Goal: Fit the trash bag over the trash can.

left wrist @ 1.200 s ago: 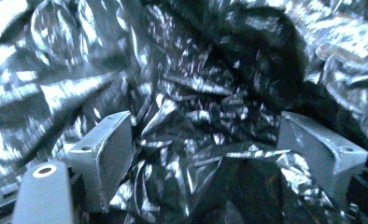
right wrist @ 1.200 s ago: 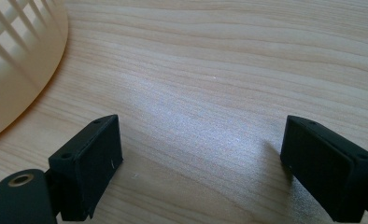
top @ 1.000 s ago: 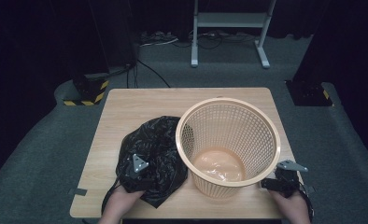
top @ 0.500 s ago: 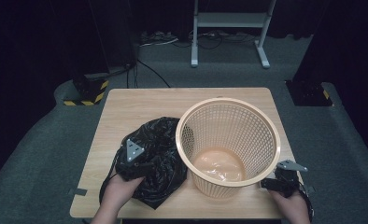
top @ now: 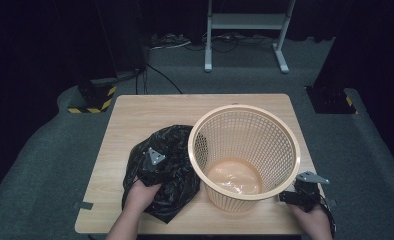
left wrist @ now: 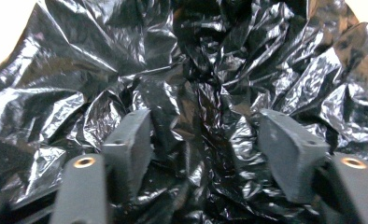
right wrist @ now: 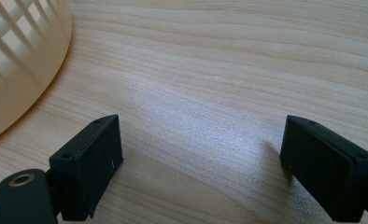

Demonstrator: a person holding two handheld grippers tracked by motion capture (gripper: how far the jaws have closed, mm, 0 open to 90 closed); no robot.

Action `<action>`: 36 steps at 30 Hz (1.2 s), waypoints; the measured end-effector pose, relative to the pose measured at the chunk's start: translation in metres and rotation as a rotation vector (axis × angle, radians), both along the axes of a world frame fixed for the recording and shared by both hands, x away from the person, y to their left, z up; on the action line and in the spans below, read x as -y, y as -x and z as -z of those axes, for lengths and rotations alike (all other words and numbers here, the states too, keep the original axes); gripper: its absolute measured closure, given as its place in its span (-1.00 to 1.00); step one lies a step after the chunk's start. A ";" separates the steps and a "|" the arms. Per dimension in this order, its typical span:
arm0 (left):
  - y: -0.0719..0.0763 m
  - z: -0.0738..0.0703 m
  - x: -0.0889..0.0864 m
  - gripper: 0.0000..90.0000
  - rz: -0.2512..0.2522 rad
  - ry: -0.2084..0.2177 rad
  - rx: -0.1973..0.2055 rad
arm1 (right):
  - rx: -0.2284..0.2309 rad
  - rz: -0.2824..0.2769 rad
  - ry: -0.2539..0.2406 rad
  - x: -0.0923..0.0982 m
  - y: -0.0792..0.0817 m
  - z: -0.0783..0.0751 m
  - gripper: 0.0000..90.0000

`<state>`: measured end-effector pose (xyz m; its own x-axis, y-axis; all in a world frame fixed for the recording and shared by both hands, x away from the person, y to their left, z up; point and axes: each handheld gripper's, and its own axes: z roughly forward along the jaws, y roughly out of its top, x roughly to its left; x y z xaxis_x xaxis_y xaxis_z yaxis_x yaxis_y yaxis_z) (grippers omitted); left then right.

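From the high view, a crumpled black plastic bag [top: 162,172] lies on the wooden table [top: 150,112], its longer side running from the near edge up toward the far side, its right flank touching the basket [top: 245,155] — an upright, pale orange lattice bin whose open mouth faces up, with a little clear film crumpled on its floor. The left gripper [top: 152,162] is planted on the bag's middle, the bin just to its right; against the earlier frames this hand has pushed farther onto the bag, while the bag and bin lie as before. The right gripper [top: 289,196] rests low on the table at the near right corner, just beside the bin's base, where it was a second ago. In the left gripper view, the left gripper [left wrist: 205,140] has its jaws sunk into glossy black folds [left wrist: 196,70] — they have just been closing, a ridge of film bunched between them, though the pads do not yet pinch it tight. In the right gripper view, the right gripper [right wrist: 201,149] stands wide apart over bare wood [right wrist: 219,60], nothing between its jaws, the bin's wall [right wrist: 23,56] curving off to its left.
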<state>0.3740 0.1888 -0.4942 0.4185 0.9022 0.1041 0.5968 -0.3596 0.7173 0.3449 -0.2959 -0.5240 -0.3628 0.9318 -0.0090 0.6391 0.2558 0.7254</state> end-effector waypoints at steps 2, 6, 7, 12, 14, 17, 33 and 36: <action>0.002 0.004 0.001 0.08 0.019 -0.003 0.011 | 0.000 0.000 0.000 0.000 0.000 0.000 -0.73; 0.007 0.006 0.005 0.38 0.039 -0.016 0.045 | 0.000 -0.001 0.000 0.000 0.000 0.000 -0.73; 0.008 0.006 0.005 0.46 0.048 -0.019 0.057 | 0.000 -0.001 -0.001 0.000 0.000 0.000 -0.73; 0.013 0.006 0.004 0.80 0.076 -0.020 0.097 | 0.000 -0.002 -0.001 0.000 0.000 0.000 -0.72; 0.015 0.006 0.003 0.91 0.079 -0.013 0.117 | 0.000 -0.002 -0.001 0.000 0.000 0.000 -0.72; 0.019 0.005 -0.001 0.96 0.071 0.013 0.166 | 0.000 -0.002 -0.002 0.000 0.000 0.000 -0.72; 0.053 -0.017 -0.035 0.99 -0.018 0.178 0.448 | 0.001 -0.002 -0.001 0.000 0.000 0.000 -0.72; 0.057 -0.024 -0.040 0.99 -0.038 0.210 0.495 | 0.001 -0.002 -0.001 0.000 0.000 0.000 -0.72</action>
<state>0.3167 0.2290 -0.4699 0.3322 0.9383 0.0964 0.1786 -0.1629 0.9704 0.3447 -0.2958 -0.5240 -0.3648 0.9311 -0.0081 0.6380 0.2563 0.7261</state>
